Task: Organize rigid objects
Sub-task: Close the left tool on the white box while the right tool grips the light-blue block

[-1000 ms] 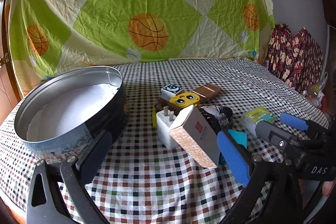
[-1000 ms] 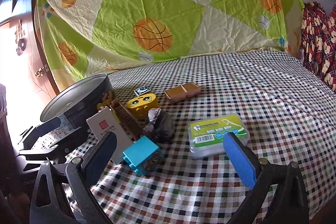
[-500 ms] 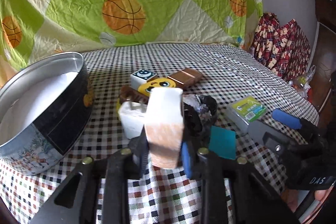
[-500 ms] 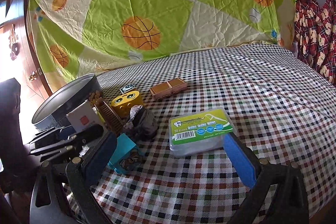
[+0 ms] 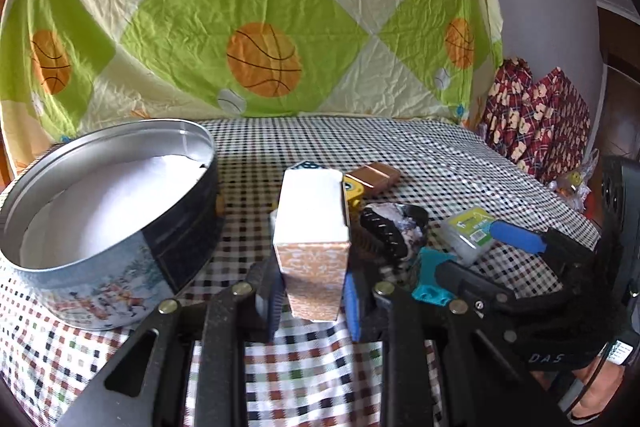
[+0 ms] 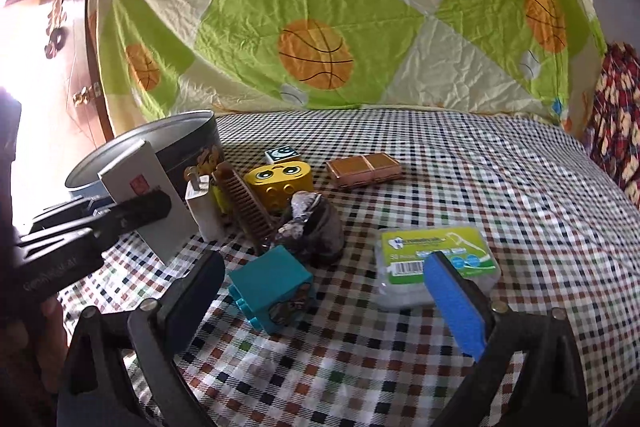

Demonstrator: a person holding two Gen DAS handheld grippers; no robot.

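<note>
Compared with 1 second ago, the left gripper (image 5: 310, 301) has closed from a wide spread onto the white box (image 5: 311, 227) and raised it off the checkered desk (image 5: 360, 139). Both pads clamp the box's lower patterned end, 1 on each side, and the box stands upright just right of the round tin (image 5: 100, 211). From the right wrist view, the same box (image 6: 146, 195) tilts in front of the tin (image 6: 160, 143), beside the white charger (image 6: 204, 203). The right gripper (image 6: 328, 299) is spread wide and holds nothing. Its fingers straddle the teal block (image 6: 272, 287), with the blue pad overlapping the floss pick case (image 6: 436, 259).
</note>
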